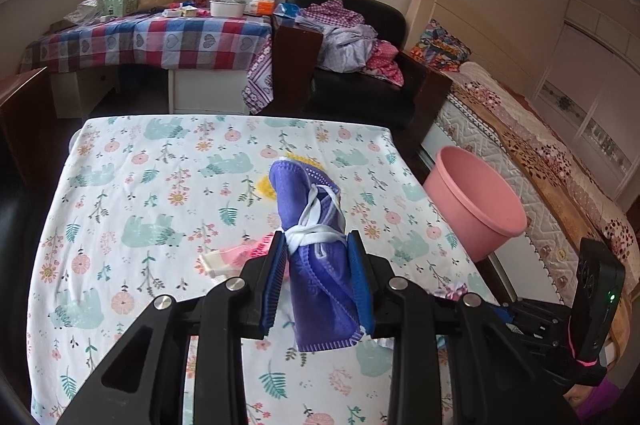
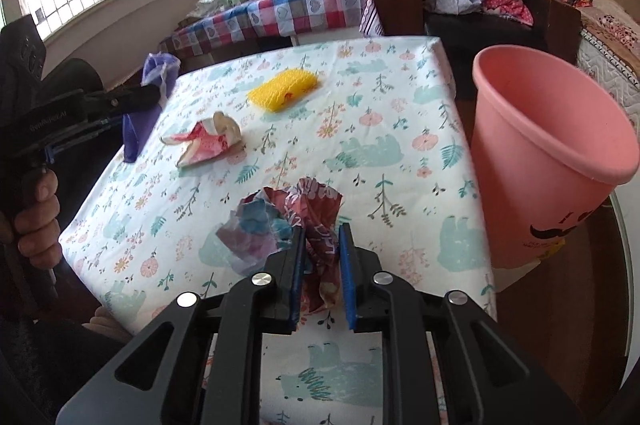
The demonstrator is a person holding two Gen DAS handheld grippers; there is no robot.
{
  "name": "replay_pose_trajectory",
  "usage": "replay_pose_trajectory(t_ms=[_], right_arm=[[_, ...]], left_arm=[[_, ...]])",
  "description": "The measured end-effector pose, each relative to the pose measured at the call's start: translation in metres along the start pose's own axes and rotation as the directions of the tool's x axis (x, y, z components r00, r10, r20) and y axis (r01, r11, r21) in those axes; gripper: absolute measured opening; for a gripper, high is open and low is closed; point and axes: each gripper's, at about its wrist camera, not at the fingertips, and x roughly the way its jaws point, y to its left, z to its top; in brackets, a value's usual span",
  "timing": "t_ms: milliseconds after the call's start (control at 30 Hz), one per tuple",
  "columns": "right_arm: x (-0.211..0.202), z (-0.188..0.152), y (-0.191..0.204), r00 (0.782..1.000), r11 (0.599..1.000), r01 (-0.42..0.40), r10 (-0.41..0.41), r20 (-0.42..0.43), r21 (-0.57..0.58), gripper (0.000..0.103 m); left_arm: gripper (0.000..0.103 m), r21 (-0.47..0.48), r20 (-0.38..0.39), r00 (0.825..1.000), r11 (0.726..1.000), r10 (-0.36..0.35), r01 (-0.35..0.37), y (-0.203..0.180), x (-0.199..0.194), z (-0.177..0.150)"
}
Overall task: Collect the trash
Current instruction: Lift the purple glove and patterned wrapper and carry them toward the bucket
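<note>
Tilting downward over the table (image 2: 400, 73), left gripper (image 1: 318, 245) jaws pinch a purple mask (image 1: 308, 193), right gripper (image 2: 322, 235) jaws a crumpled wrapper (image 2: 316, 209).

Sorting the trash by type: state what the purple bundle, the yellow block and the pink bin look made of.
Purple bundle: soft knitted fabric, matte, with ribbed weave and white cord around it. Yellow block: probably a sponge or plastic scrubber, with a bumpy, dull surface. Pink bin: moulded plastic, smooth with a slight sheen.

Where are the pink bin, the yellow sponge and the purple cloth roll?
pink bin (image 2: 516, 129): right wrist view, outer wall below the rim.
yellow sponge (image 2: 282, 90): right wrist view, top face, middle.
purple cloth roll (image 1: 316, 265): left wrist view, middle, between the left gripper's pads.
</note>
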Motion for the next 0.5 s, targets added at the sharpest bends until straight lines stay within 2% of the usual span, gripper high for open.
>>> replay_pose_trajectory(t_ms=[267,500], right_arm=[[-0.021,0.004,-0.014,0.995,0.999,0.022,-0.026,0.092,0.043,0.017],[-0.043,0.013,-0.038,0.974,0.990,0.081,-0.103,0.204,0.113,0.017]], left_arm=[[0.030,0.034,0.004,0.999,0.998,-0.045,0.044,-0.023,0.008,0.004],[0.030,0.071,0.004,0.995,0.993,-0.097,0.097,-0.049,0.019,0.009]])
